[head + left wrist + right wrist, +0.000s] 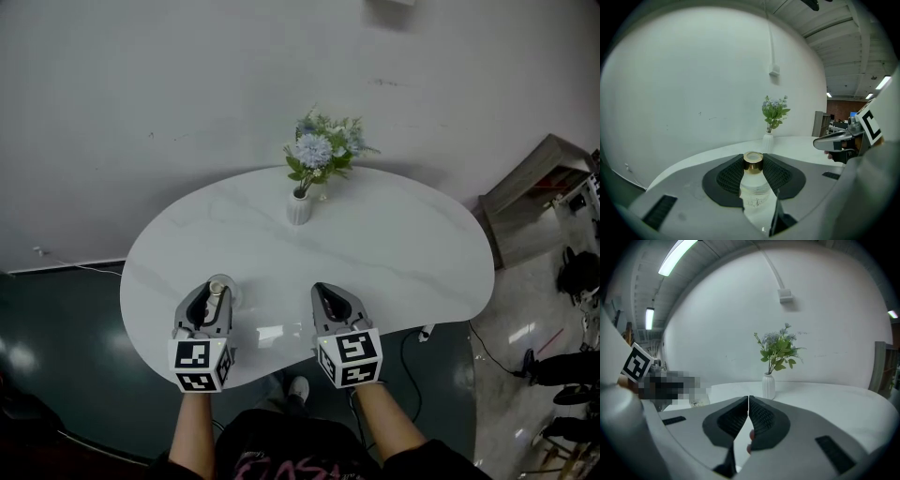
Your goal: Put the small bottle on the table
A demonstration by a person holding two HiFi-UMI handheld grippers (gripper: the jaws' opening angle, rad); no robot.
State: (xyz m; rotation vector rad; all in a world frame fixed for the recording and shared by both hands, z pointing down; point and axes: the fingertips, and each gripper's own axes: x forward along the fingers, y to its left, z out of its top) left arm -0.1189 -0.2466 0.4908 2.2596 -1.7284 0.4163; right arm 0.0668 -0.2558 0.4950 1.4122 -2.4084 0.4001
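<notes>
Base of the small bottle [753, 187] is concealed by jaws of the left gripper [753, 164]; print on its glass is too small to read.

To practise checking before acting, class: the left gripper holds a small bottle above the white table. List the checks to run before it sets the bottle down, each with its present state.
1. Left gripper jaws closed on the small bottle: ok.
2. Bottle upright, gold cap on top: ok.
3. Table bare around the bottle: ok.
4. Vase well away from the bottle: ok.
5. Right gripper shut, empty, off to the side: ok.
6. Bottle's base touching the table: cannot tell.
</notes>
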